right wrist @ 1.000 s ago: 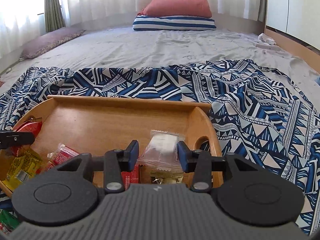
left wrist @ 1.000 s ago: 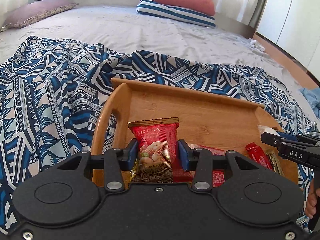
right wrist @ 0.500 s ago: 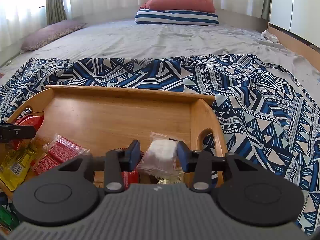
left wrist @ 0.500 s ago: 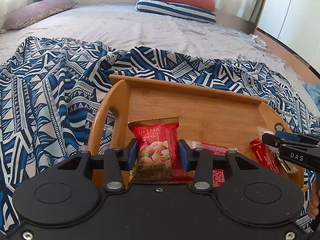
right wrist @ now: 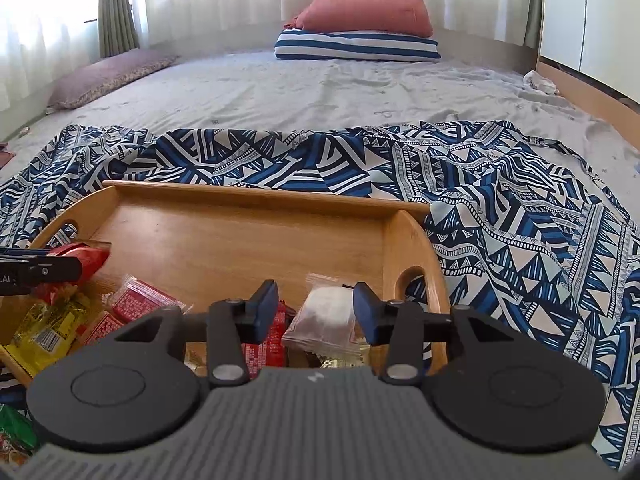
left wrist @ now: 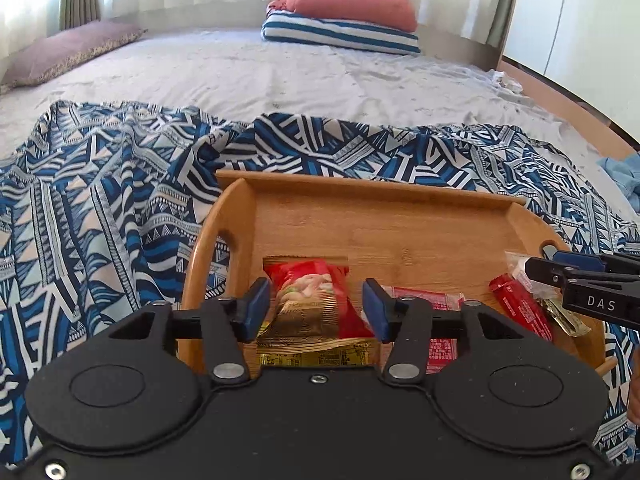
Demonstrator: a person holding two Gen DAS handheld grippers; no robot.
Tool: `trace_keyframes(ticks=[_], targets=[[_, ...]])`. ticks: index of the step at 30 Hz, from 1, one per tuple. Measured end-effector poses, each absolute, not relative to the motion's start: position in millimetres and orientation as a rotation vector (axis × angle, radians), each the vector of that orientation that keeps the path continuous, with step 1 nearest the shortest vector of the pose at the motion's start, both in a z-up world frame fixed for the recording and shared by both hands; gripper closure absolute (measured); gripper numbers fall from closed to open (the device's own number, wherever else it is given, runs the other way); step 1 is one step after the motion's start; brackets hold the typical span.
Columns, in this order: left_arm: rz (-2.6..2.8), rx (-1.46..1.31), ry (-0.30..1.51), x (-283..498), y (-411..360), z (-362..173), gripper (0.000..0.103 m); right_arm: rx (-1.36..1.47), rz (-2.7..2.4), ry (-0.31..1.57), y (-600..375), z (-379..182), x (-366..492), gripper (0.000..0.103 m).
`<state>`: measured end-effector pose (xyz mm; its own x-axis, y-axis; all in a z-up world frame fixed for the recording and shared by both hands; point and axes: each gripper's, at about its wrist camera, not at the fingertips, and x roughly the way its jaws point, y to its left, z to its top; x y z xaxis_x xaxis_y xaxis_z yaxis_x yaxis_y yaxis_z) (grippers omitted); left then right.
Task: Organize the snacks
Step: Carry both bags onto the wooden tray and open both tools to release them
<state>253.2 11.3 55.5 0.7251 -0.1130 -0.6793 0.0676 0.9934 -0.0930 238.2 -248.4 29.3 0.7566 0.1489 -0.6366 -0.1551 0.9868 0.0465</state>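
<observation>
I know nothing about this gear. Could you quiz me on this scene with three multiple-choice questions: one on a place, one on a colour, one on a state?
1. Where does the tray stand?
A. on a desk
B. on the cloth
C. on the floor

2. What colour is the pillow atop the striped pillow?
A. green
B. black
C. red

3. How do the left hand-held gripper's jaws stand?
A. apart, red packet between them
B. clamped on a bottle
C. out of view

Answers:
1 B: the tray sits on the blue-patterned cloth.
2 C: the top pillow is red, above the striped pillow.
3 A: the left hand-held gripper shows gaps beside the red packet.
</observation>
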Motion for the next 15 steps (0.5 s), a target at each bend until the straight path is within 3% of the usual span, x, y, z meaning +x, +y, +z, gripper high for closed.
trace_keyframes(ticks=[5,15], targets=[[-0.12,-0.048,0.707,236,12,70,0.03,-0.017,0.184,0.669,-247,38,226,0.032],[-0.146,-0.046,0.616,184,24,102,0.01,-0.034,0.235,0.632,-241,51,192,0.009]])
